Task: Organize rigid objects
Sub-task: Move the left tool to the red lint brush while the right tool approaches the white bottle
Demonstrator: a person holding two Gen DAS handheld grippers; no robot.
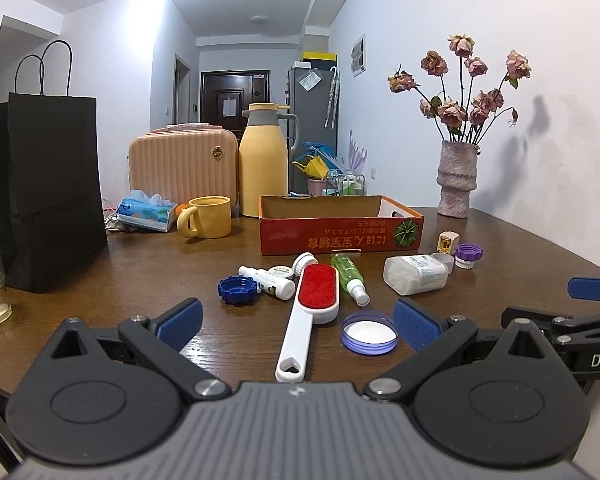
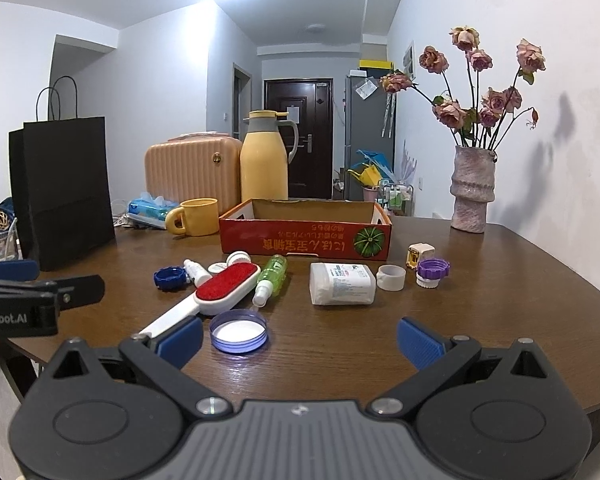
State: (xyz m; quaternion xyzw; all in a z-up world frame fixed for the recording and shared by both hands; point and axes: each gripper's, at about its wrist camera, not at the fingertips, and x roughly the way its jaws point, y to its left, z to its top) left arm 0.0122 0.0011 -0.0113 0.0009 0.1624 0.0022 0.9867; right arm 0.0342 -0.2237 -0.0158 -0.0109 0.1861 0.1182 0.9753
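Left tongs (image 1: 298, 322) agape around lint brush (image 1: 310, 308) handle, empty.

left gripper (image 1: 298, 322): my 2 blue-padded fingers (image 1: 180, 318) spread wide, gripping nothing, held level and low | right gripper (image 2: 300, 338): my 2 fingers (image 2: 418, 342) equally wide apart, empty, level | both side by side, pointing forward, not touching
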